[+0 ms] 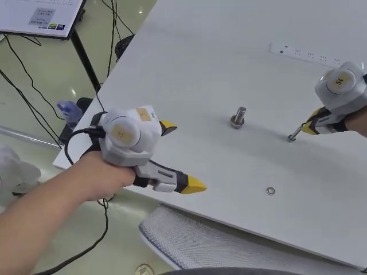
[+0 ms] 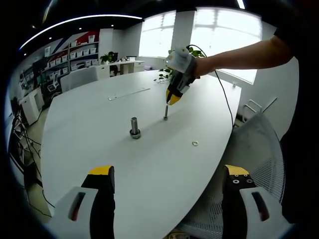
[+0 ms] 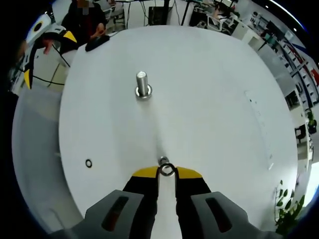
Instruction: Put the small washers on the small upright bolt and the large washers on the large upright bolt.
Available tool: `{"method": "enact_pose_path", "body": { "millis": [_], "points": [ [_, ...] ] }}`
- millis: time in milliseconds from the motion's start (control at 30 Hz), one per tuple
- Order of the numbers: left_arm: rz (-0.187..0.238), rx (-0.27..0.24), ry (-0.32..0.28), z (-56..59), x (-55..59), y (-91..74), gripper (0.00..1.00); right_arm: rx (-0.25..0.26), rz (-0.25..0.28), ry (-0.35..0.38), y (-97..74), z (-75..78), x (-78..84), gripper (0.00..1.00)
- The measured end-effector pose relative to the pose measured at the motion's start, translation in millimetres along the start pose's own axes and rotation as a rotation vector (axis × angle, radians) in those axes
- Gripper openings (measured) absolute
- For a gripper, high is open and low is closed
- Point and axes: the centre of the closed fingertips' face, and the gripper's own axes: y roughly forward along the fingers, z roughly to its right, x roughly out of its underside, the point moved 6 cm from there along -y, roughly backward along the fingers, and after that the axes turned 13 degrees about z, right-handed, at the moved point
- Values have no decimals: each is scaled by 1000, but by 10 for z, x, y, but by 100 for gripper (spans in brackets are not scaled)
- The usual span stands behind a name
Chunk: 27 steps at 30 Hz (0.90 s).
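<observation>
The large upright bolt (image 1: 238, 117) (image 2: 134, 126) (image 3: 142, 83) stands mid-table with a ring at its base. To its right the small upright bolt (image 1: 294, 135) (image 2: 165, 112) (image 3: 163, 160) leans a little. My right gripper (image 1: 310, 129) (image 3: 167, 172) (image 2: 173, 98) is shut on a small washer (image 3: 167, 170), held right at the small bolt's top. One loose small washer (image 1: 270, 191) (image 2: 195, 144) (image 3: 88, 163) lies flat near the table's front edge. My left gripper (image 1: 180, 156) (image 2: 169, 172) hovers open at the near-left table edge, holding nothing.
A white power strip (image 1: 304, 54) lies at the back right of the white table (image 1: 200, 63). A grey mesh chair (image 1: 189, 240) sits under the front edge. Cables and a screen (image 1: 40, 17) are off the table's left side.
</observation>
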Motion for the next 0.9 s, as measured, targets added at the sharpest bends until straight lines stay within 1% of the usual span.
{"method": "enact_pose_path", "body": {
  "millis": [133, 667, 733, 900],
  "points": [
    [0, -1, 0, -5, -3, -5, 89, -2, 3, 1, 16, -3, -8, 12],
    [-8, -2, -7, -13, 25, -20, 89, -21, -18, -3, 87, -24, 17, 12],
    [-8, -3, -6, -19, 26, -25, 89, -25, -18, -3, 111, 1, 21, 12],
    [-8, -4, -9, -32, 27, -32, 88, -27, -22, -4, 141, -7, 19, 12]
  ]
}}
